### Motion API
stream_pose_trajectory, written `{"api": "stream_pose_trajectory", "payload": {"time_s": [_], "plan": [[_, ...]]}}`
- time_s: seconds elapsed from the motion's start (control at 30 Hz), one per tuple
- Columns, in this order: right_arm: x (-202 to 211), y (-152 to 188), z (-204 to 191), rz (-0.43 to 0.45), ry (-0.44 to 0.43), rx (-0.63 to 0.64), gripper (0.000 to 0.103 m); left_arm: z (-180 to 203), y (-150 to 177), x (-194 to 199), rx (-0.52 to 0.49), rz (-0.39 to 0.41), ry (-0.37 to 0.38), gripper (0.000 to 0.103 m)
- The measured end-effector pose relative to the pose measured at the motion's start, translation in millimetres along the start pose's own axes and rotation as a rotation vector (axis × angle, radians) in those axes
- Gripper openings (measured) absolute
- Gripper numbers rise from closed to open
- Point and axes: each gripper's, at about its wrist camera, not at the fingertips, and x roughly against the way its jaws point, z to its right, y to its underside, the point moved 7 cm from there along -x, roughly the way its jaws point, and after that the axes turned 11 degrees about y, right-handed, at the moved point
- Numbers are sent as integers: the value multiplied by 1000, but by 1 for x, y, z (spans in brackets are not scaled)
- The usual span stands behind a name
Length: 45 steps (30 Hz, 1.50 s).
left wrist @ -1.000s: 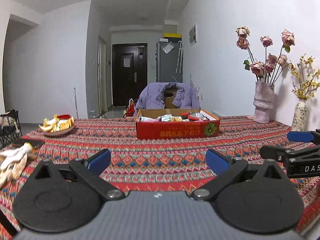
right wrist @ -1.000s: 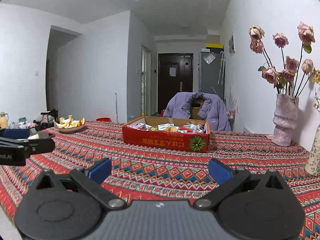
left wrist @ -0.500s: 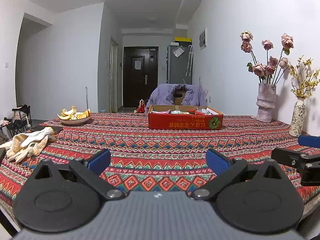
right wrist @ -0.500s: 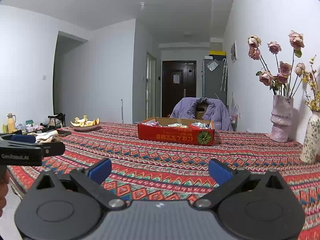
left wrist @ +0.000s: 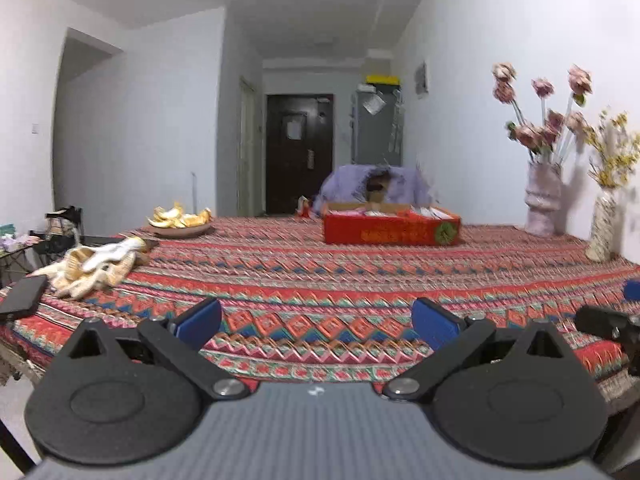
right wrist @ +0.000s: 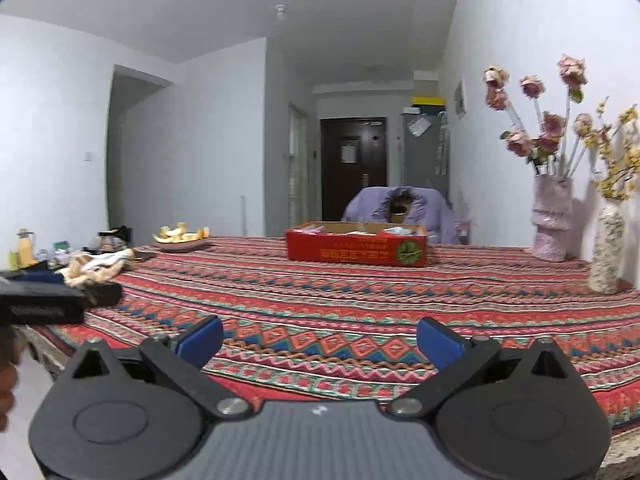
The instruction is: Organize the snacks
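Patterned tablecloth (left wrist: 320,272); red snack box (right wrist: 357,249) far (both grippers spread, empty).

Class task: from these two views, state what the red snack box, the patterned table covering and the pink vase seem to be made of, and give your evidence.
Red snack box: probably matte printed cardboard, given its brown inner walls and folded edges. Patterned table covering: seemingly woven fabric, matte, lying in soft ripples and draping over the table's edge. Pink vase: possibly ceramic, with a lumpy, dull surface; motion blur leaves this open.
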Motion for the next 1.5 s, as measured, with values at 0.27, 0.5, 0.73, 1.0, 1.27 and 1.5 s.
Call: {"api": "stream_pose_trajectory", "payload": {"time_s": [0.27, 0.5, 0.73, 1.0, 1.27, 1.5], "plan": [[-2, -2, 1, 2, -3, -20, 103, -5, -2, 1, -3, 3, -11, 103], [-2, -1, 2, 0, -11, -25, 103, -3, 0, 1, -2, -4, 4, 103], [-2, -2, 5, 4, -2, -31, 103, -1, 1, 0, -10, -5, 4, 103], [-1, -1, 2, 5, -5, -28, 103, -3, 0, 1, -12, -2, -6, 103], [-1, -1, 1, -1, -11, -34, 103, -2, 1, 1, -17, -5, -2, 103], [-2, 0, 1, 1, -8, -34, 103, -2, 1, 1, -17, -6, -4, 103]]}}
